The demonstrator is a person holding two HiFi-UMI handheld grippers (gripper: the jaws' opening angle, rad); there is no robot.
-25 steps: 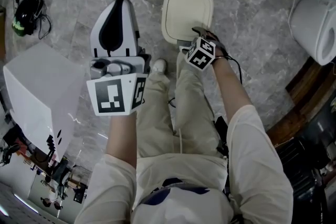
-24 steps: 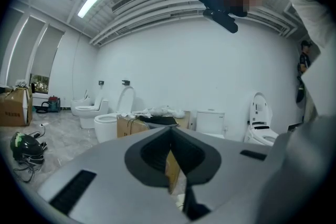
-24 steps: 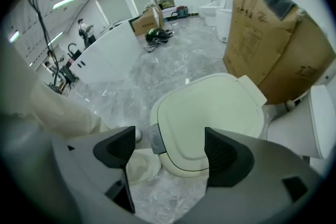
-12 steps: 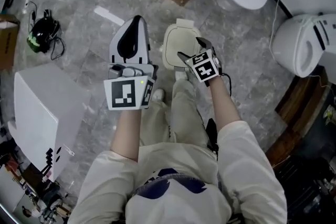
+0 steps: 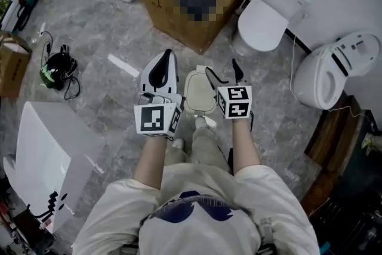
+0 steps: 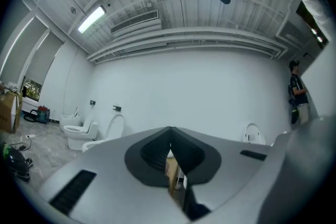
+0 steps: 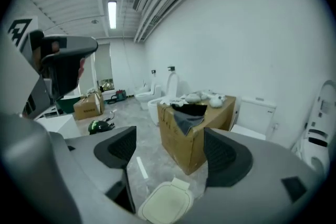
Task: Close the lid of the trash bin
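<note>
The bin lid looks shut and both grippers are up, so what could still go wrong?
The trash bin stands right by the person's shoe; a step could knock it over. The right gripper, jaws apart, hangs beside the lid; a careless dip might catch its edge and lift it.

We see a cream bin lid (image 5: 199, 92) on a grey marbled floor (image 5: 107, 33), a brown box (image 5: 179, 12), white toilets (image 5: 262, 21), black-and-white square markers on our cubes (image 5: 154, 119), and beige trousers (image 5: 206, 143).
</note>
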